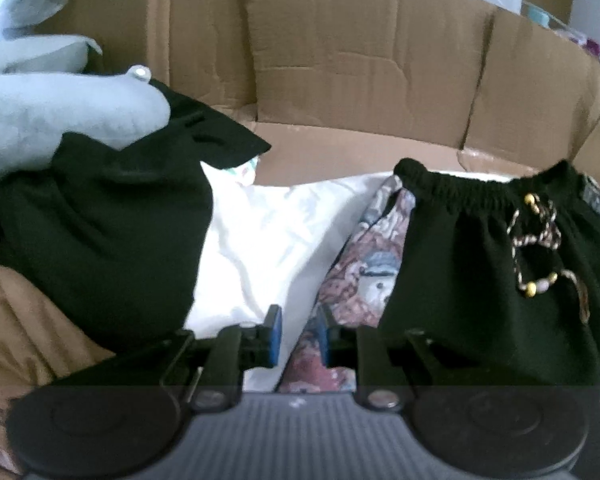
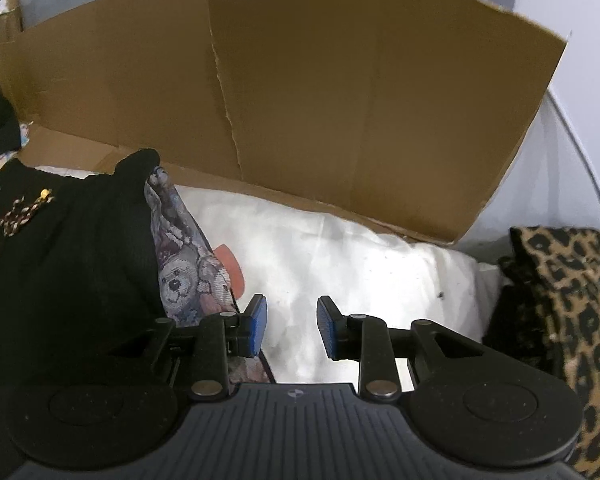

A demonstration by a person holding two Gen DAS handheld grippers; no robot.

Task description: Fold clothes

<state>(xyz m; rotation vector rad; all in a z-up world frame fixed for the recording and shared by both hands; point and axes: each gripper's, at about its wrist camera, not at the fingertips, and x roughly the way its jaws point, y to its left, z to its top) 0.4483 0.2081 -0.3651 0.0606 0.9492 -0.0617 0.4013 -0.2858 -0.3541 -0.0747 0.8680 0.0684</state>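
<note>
The black shorts (image 1: pixel 480 264), elastic waist away from the camera and a beaded drawstring (image 1: pixel 540 248) on the front, lie on a teddy-print cloth (image 1: pixel 364 272) over a white sheet (image 1: pixel 260 240), just right of the left claw (image 1: pixel 298 336) and left of the right claw (image 2: pixel 291 328). Both claws are released, nothing between their blue pads. Cardboard walls (image 2: pixel 340 100) rise beyond. A dark garment (image 1: pixel 100 240) and pale blue cloth (image 1: pixel 60 112) pile left of the left claw; leopard fabric (image 2: pixel 572 300) lies right of the right one.
</note>
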